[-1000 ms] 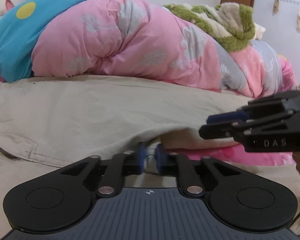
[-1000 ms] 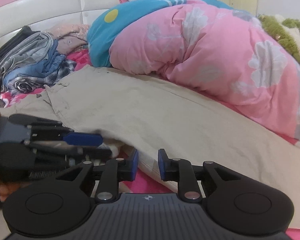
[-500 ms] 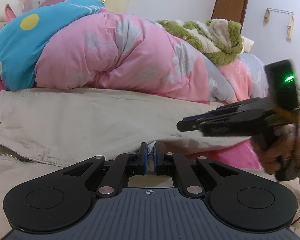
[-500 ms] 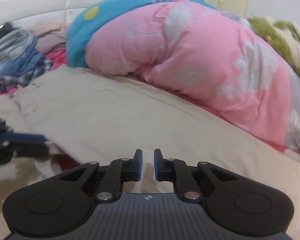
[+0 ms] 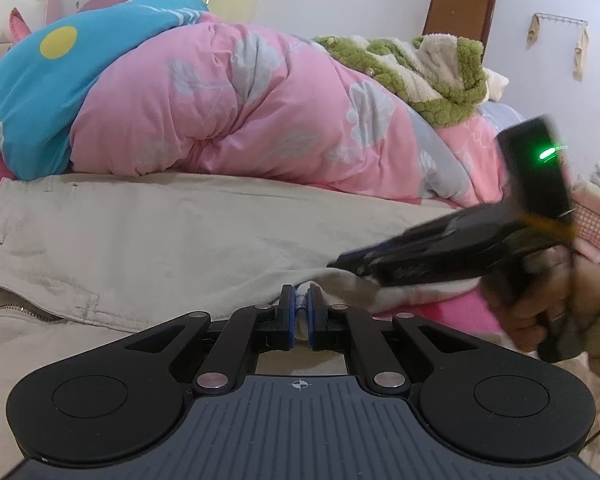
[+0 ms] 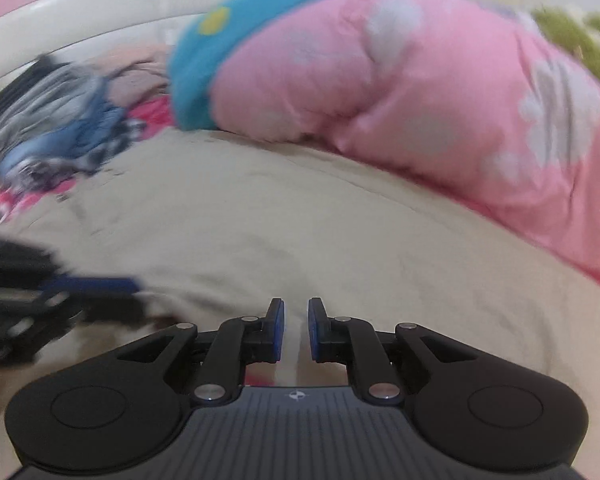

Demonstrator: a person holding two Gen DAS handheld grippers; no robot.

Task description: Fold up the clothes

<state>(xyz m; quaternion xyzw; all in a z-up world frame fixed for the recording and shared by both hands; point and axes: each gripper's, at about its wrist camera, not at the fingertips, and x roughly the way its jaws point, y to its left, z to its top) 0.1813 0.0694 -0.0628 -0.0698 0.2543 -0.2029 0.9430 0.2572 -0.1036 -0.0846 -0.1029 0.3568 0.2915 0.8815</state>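
The left gripper is pinching the near hem of the beige trousers, anchoring it for folding. The right gripper, jaws slightly apart over that fabric, is gripping nothing. Beyond, the pink quilt is bounding the trousers on the bed.

No lettering, label, brand name or number can be read anywhere in either wrist view. The only marks are a small crosshair symbol printed on the ribbed grey body of the left gripper, just behind its fingers, and a like symbol, blurred, in the same spot on the right gripper. A green indicator light glows on the black unit atop the right gripper, up and to the right of the left fingers; it carries no legible text.
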